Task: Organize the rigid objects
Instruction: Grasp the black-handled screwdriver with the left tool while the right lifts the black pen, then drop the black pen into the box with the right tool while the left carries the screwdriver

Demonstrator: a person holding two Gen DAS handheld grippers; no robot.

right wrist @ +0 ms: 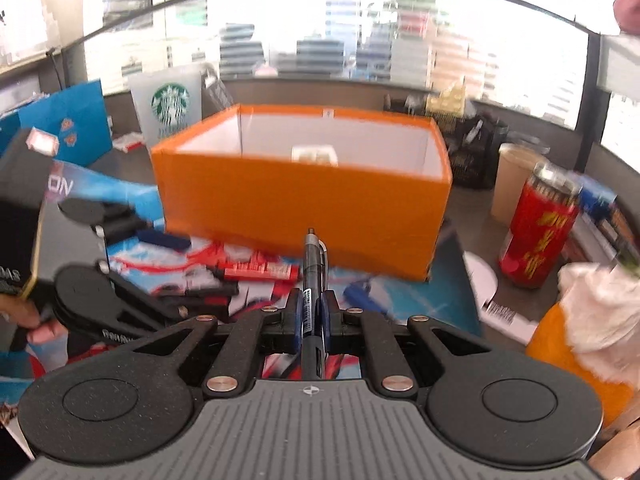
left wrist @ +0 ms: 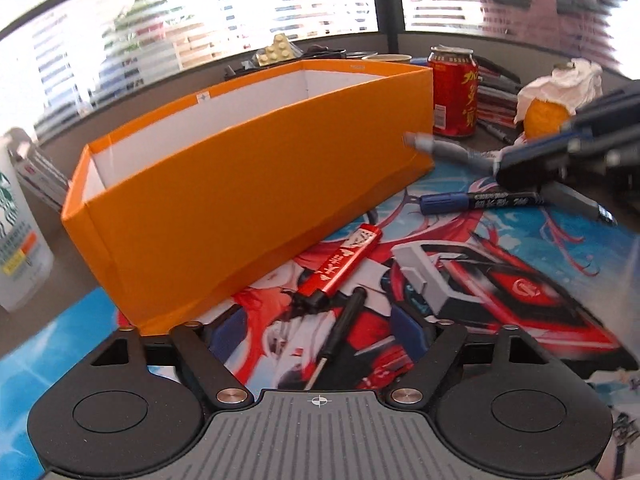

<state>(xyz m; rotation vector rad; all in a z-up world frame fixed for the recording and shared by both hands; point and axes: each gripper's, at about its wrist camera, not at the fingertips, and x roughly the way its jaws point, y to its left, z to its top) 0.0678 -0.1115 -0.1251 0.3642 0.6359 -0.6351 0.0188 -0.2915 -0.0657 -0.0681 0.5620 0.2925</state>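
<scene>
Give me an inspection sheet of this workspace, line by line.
Surface: printed desk mat on a grey desk.
Job's things: open orange box standing on the mat; red marker, blue-capped marker and black screwdriver lying loose on the mat beside it; a small pale item inside the box, too blurred to name.
Clutter: red can, Starbucks cup, tissue-wrapped orange, yellow brick.
Grippers: left gripper jaws apart, holding nothing; right gripper jaws shut on a pen pointing at the box.
Cables: nothing seen.
Surroundings: windows with buildings outside.
</scene>
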